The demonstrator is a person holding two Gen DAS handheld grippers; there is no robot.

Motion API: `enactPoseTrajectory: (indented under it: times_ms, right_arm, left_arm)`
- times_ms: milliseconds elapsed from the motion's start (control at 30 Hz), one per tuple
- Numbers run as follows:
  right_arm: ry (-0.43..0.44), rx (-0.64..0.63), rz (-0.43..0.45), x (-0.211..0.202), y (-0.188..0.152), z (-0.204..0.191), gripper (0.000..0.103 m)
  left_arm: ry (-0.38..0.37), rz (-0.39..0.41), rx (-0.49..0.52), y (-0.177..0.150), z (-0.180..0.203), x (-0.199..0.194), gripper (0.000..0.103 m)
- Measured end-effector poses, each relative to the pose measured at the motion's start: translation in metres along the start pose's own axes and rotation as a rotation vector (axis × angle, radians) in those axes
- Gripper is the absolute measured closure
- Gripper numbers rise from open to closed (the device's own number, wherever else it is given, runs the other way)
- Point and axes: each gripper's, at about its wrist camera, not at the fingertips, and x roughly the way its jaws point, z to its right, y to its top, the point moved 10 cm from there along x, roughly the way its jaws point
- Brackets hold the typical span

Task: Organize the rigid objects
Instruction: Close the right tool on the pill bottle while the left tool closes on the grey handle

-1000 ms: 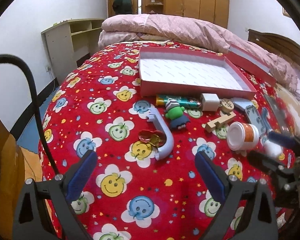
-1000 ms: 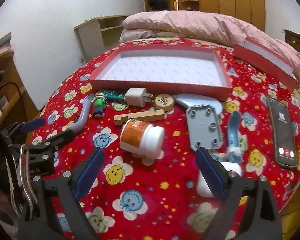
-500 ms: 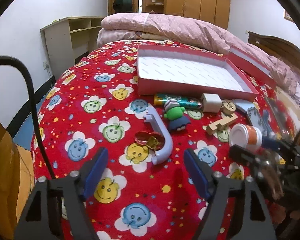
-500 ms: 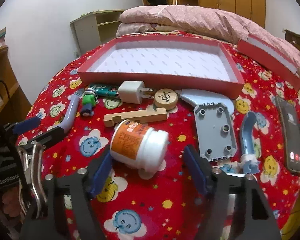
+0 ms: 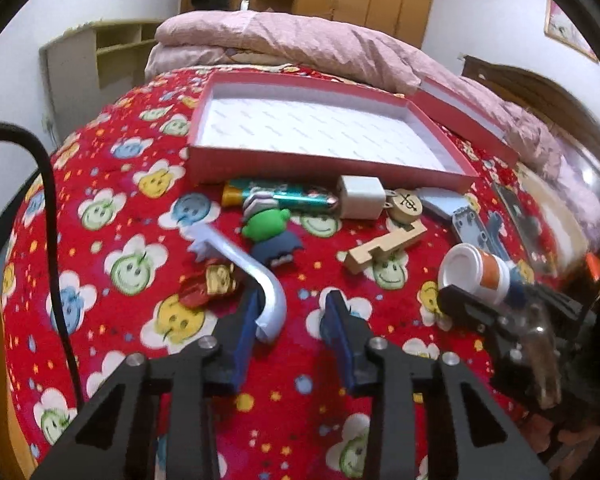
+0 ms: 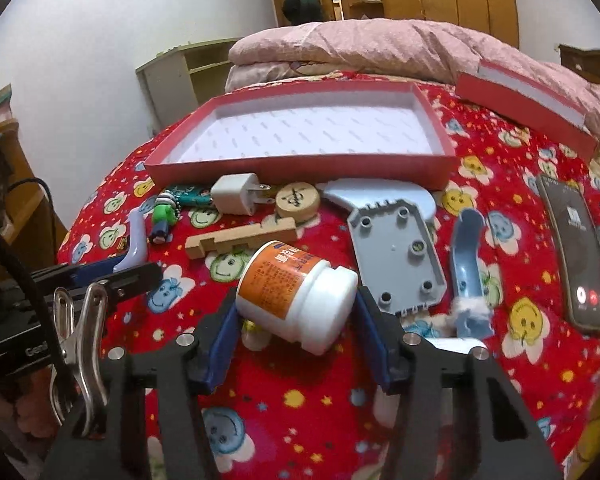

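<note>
Left gripper (image 5: 292, 312) jaws closing around curved lilac handle (image 5: 256, 276), gap remaining. Right gripper (image 6: 296, 324) closing, pads pinching white bottle (image 6: 296, 292).

Both tongs (image 5: 290, 316) (image 6: 296, 316) just closing, half-shut

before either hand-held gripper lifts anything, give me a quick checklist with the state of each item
1. Left hand-held gripper around the curved blue handle: not ok yet. Its jaws have just been closing; the near end lies between them, with a gap on the right side.
2. Right hand-held gripper on the white bottle: cannot tell. Its jaws have just been closing and the pads flank the lying bottle; contact is unclear.
3. Red box free to receive items: ok, nothing inside.
4. Red and gold trinket clear of the left pad: cannot tell, it lies very close.
5. Phone clear of the right gripper: ok, well aside.
</note>
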Motion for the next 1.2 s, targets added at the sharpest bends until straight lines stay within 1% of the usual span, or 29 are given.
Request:
enactPoseTrajectory:
  times_ms: [67, 200, 300, 333, 400, 467, 567, 800, 967, 1133, 1200]
  right_arm:
    - [0.005, 0.0, 0.007, -0.001, 0.0, 0.0, 0.047]
    - [0.015, -0.02, 0.013, -0.002, -0.002, -0.003, 0.047]
    - [0.023, -0.031, 0.016, -0.001, -0.004, -0.006, 0.047]
    - [0.023, -0.034, 0.017, -0.001, -0.004, -0.006, 0.047]
    - [0.025, -0.041, 0.018, -0.001, -0.005, -0.008, 0.047]
    - [0.03, -0.049, 0.014, 0.002, -0.007, -0.011, 0.047]
    - [0.033, -0.05, 0.019, 0.001, -0.006, -0.011, 0.047]
    - [0.037, -0.049, 0.026, 0.0, -0.006, -0.012, 0.047]
    - [0.04, -0.047, 0.032, -0.001, -0.005, -0.012, 0.047]
    - [0.058, -0.031, 0.046, -0.005, -0.003, -0.011, 0.047]
    - [0.062, -0.037, 0.066, -0.01, 0.0, -0.013, 0.047]
  left_arm:
    - [0.03, 0.011, 0.02, 0.004, 0.0, 0.004, 0.067]
    - [0.067, 0.021, 0.013, 0.01, -0.007, 0.01, 0.067]
    - [0.063, 0.024, 0.009, 0.012, -0.01, 0.011, 0.067]
    - [0.071, 0.026, 0.013, 0.012, -0.01, 0.011, 0.069]
    - [0.09, 0.028, 0.027, 0.013, -0.011, 0.011, 0.08]
    - [0.08, 0.027, 0.026, 0.012, -0.011, 0.011, 0.084]
    - [0.074, 0.027, 0.037, 0.01, -0.01, 0.008, 0.084]
    - [0.034, 0.026, 0.038, 0.003, -0.001, -0.006, 0.084]
    - [-0.001, 0.056, 0.044, 0.01, 0.009, -0.018, 0.084]
    - [-0.01, 0.069, 0.049, 0.017, 0.015, -0.023, 0.084]
    - [-0.012, 0.075, 0.049, 0.018, 0.016, -0.026, 0.084]
